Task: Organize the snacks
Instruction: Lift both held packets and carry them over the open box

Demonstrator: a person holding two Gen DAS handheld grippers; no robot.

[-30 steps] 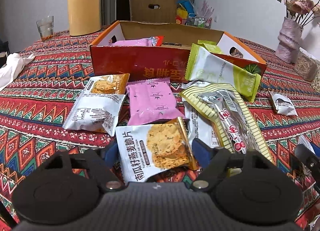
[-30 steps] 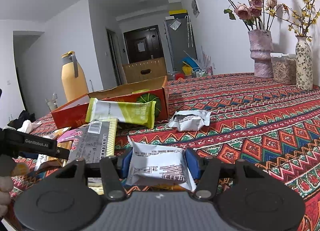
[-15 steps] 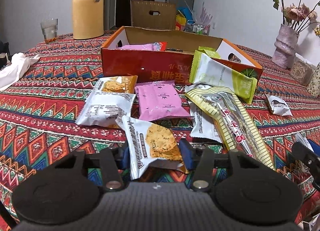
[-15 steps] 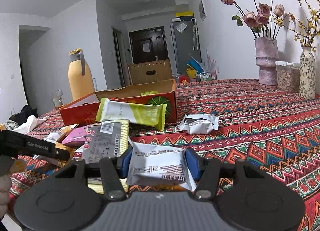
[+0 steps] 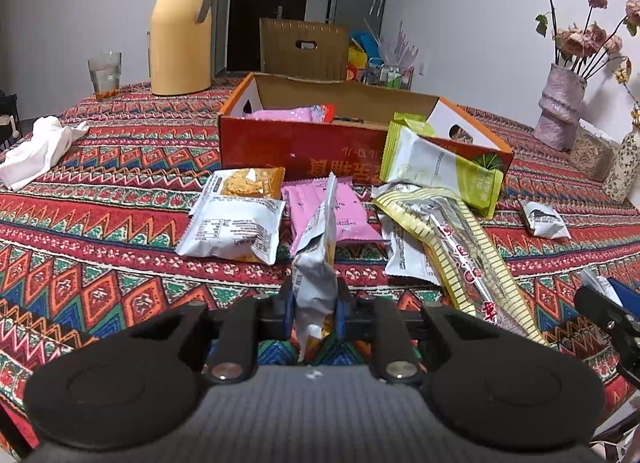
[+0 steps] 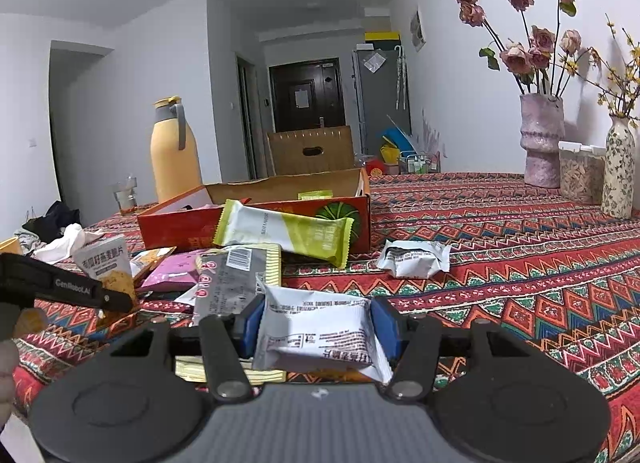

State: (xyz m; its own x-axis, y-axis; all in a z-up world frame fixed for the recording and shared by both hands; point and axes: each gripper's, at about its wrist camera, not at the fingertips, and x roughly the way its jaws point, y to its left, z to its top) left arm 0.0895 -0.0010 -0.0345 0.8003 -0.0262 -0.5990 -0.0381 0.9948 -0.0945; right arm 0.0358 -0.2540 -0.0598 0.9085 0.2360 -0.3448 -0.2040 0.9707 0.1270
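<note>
My left gripper (image 5: 314, 303) is closing hard on a white-and-orange cracker packet (image 5: 316, 263), pads pressing it so it stands crumpled and edge-on just above the tablecloth. The same packet (image 6: 106, 263) shows at the left of the right wrist view. My right gripper (image 6: 318, 323) is shut on a white snack packet (image 6: 320, 335), held flat and off the table. Ahead stands an open red cardboard box (image 5: 300, 147) with a pink packet inside. Before it lie a pink packet (image 5: 344, 215), a white packet (image 5: 232, 231), a yellow-striped packet (image 5: 460, 247) and a green packet (image 5: 440, 167) leaning on the box.
A yellow thermos (image 5: 180, 27) and a glass (image 5: 105, 71) stand at the back left, with a white cloth (image 5: 36, 147) left. A small crumpled white packet (image 5: 544, 219) lies to the right. Flower vases (image 6: 542, 139) and a jar line the right wall.
The left jaws closed onto the cracker packet, folding it from flat to upright, and lifted it slightly. The right gripper kept its grip on the white packet and rose a little.
</note>
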